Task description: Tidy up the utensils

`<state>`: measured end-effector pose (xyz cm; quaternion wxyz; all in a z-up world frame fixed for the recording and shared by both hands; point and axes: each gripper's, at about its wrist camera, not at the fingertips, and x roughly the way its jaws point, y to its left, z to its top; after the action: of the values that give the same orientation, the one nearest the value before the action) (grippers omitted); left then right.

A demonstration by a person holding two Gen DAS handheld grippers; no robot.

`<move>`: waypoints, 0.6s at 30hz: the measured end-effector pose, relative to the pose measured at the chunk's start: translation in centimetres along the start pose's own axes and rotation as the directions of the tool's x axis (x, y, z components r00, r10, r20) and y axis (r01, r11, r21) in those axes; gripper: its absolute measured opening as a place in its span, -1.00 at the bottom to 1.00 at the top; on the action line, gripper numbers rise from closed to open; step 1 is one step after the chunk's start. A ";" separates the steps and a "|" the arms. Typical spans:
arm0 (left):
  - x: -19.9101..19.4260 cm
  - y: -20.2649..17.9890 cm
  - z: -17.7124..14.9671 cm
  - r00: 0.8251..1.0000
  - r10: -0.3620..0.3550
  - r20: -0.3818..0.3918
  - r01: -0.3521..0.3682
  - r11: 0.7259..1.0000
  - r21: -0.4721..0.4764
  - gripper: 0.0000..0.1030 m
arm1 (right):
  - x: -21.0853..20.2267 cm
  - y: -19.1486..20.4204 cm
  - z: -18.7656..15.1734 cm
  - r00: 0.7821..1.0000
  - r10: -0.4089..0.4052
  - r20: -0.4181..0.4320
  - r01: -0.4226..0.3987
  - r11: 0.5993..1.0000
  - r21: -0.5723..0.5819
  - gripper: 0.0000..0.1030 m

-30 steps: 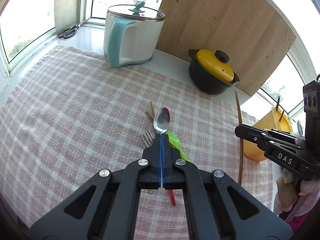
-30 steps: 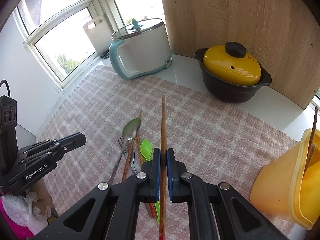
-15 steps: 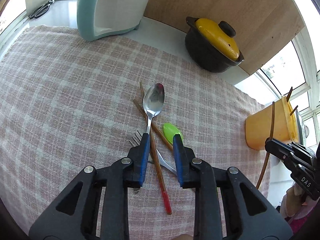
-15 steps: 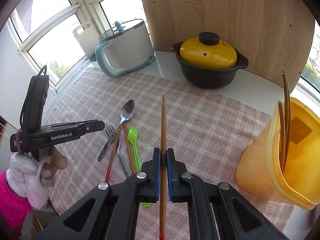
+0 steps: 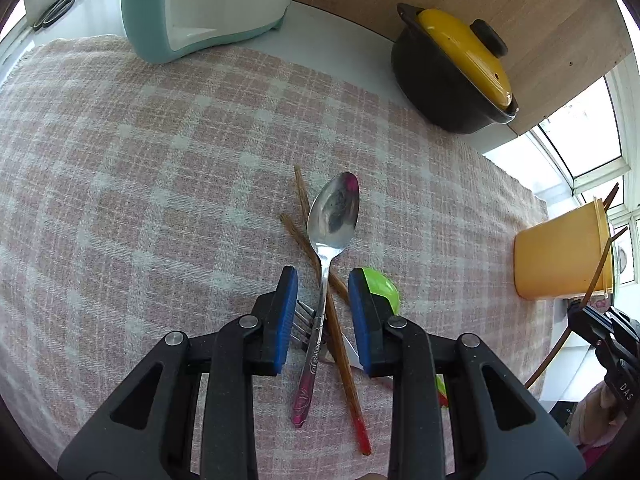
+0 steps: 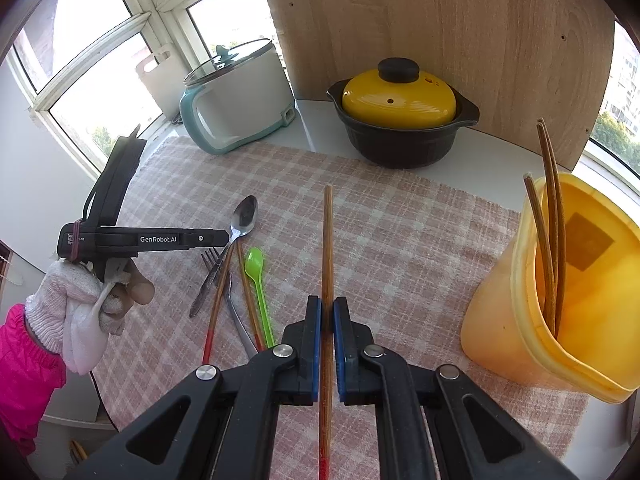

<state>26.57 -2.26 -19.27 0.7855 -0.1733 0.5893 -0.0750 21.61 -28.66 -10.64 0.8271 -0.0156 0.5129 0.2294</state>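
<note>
Over the checked cloth (image 5: 160,160), your left hand-held gripper (image 5: 322,292) gapes around the metal spoon (image 5: 334,216); your right hand-held gripper (image 6: 327,312) pinches a chopstick (image 6: 328,240)

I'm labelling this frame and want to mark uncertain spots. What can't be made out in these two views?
- Left wrist view: the fork shows only a few tines; the left gripper covers the rest.
- Left wrist view: the green spoon is mostly behind a finger.
- Right wrist view: the held chopstick runs off the bottom edge.
- Right wrist view: the yellow container hides its chopsticks' lower ends; its base is cut off.
</note>
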 end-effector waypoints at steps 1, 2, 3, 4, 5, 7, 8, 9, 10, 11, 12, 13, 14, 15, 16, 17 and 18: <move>0.2 -0.1 0.1 1.000 -0.002 -0.006 0.002 1.000 0.003 -0.50 | 0.0 0.0 0.0 1.000 0.000 -0.001 0.000 1.000 0.002 -0.94; 0.3 -0.2 0.1 1.000 -0.002 -0.009 0.002 1.000 0.006 -0.50 | 0.0 0.0 0.0 1.000 -0.001 -0.001 0.001 1.000 0.004 -0.94; 0.4 -0.2 0.2 1.000 0.006 -0.011 -0.005 1.000 0.009 -0.51 | 0.1 0.0 0.0 1.000 0.000 -0.002 0.000 1.000 0.004 -0.94; 0.5 -0.3 0.3 1.000 0.010 -0.010 -0.010 1.000 0.007 -0.51 | 0.1 0.0 0.1 1.000 0.001 -0.004 -0.001 1.000 0.004 -0.94; 0.6 -0.2 0.3 1.000 0.011 -0.010 -0.011 1.000 0.005 -0.51 | 0.2 0.1 0.1 1.000 0.002 -0.005 -0.002 1.000 0.003 -0.94; 0.8 -0.3 0.5 1.000 0.009 -0.013 -0.009 1.000 0.005 -0.51 | 0.3 0.1 0.1 1.000 0.000 -0.006 0.000 1.000 0.001 -0.94; 0.9 -0.2 0.5 1.000 0.006 -0.017 -0.006 1.000 0.007 -0.51 | 0.3 0.1 0.1 1.000 0.001 -0.007 -0.001 1.000 0.002 -0.94; 1.1 -0.4 0.5 1.000 0.004 -0.021 -0.004 1.000 0.012 -0.51 | 0.5 0.1 0.1 1.000 0.000 -0.008 0.000 1.000 0.005 -0.94; 1.2 -0.4 0.5 1.000 0.009 -0.020 -0.009 1.000 0.016 -0.51 | 0.6 0.0 0.1 1.000 -0.002 -0.010 0.003 1.000 0.006 -0.94; 1.2 -0.5 0.5 1.000 0.011 -0.021 -0.011 1.000 0.017 -0.51 | 0.7 0.0 0.2 1.000 -0.005 -0.011 0.005 1.000 0.008 -0.94; 1.4 -0.5 0.6 1.000 0.010 -0.022 -0.010 1.000 0.013 -0.51 | 0.7 0.0 0.2 1.000 -0.005 -0.011 0.005 1.000 0.011 -0.94; 1.5 -0.4 0.6 1.000 0.011 -0.022 -0.010 1.000 0.007 -0.51 | 0.7 -0.1 0.2 1.000 -0.005 -0.012 0.005 1.000 0.012 -0.94; 1.6 -0.4 0.7 1.000 0.011 -0.022 -0.011 1.000 0.004 -0.51 | 0.7 -0.1 0.2 1.000 -0.004 -0.012 0.005 1.000 0.011 -0.94; 1.7 -0.4 0.7 1.000 0.012 -0.023 -0.012 1.000 0.004 -0.51 | 0.7 -0.1 0.2 1.000 -0.005 -0.012 0.005 1.000 0.010 -0.94; 1.8 -0.4 0.8 1.000 0.013 -0.023 -0.013 1.000 0.006 -0.55 | 0.7 -0.1 0.2 1.000 -0.004 -0.011 0.004 1.000 0.008 -0.94; 1.9 -0.4 0.8 1.000 0.021 -0.023 -0.021 1.000 0.009 -0.60 | 0.7 -0.1 0.2 1.000 -0.005 -0.011 0.005 1.000 0.007 -0.94; 1.9 -0.5 0.7 0.999 0.024 -0.024 -0.024 1.000 0.012 -0.60 | 0.7 -0.1 0.2 1.000 -0.006 -0.011 0.006 1.000 0.008 -0.94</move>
<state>27.83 -3.17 -20.60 0.7803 -0.1608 0.6002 -0.0708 22.12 -28.41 -11.18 0.8249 -0.0150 0.5184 0.2248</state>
